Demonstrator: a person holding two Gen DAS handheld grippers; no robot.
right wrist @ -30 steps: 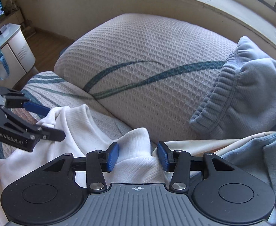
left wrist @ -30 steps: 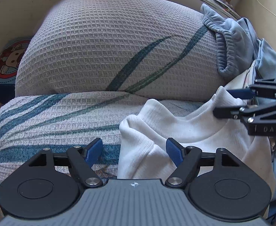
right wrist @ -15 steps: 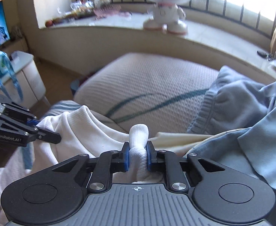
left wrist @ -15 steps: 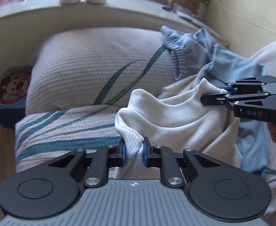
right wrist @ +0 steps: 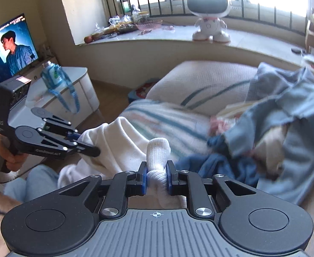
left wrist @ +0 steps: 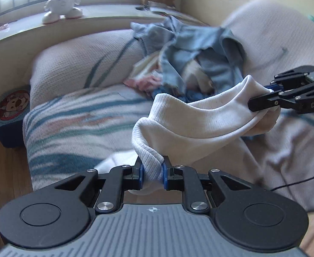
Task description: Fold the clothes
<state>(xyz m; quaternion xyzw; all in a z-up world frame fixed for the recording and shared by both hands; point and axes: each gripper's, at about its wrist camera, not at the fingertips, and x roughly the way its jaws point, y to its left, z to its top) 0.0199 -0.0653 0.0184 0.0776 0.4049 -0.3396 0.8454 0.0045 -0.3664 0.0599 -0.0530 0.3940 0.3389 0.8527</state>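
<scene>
Whereas one second ago both pairs of tongs stood open over the white garment on the sofa seat, each now clamps a ribbed edge of it. The left tongs (left wrist: 153, 174) pinch a bunched fold of the white garment (left wrist: 199, 124) between their blue pads, and the right tongs (right wrist: 156, 176) pinch a second fold of the white garment (right wrist: 118, 143) in the same way. The garment is raised off the sofa (left wrist: 77, 126) and hangs stretched between the two grips, above the front part of the seat; a second ago it lay on the seat against the cushion. Both views have also swung upward since then, so that the window ledge comes into sight.

Count: one white garment; two tongs, both closed on it. One heap of blue and cream clothes (left wrist: 191, 60) lies at the back of the seat, against the striped cushion (left wrist: 82, 64); the heap is blurred and its pieces cannot be counted. One white toy robot (right wrist: 210, 17) stands on the window ledge (right wrist: 157, 36). One television (right wrist: 7, 49) is lit at the left in the right wrist view, with one bottle (right wrist: 50, 75) on the white cabinet (right wrist: 71, 87) beside it.
</scene>
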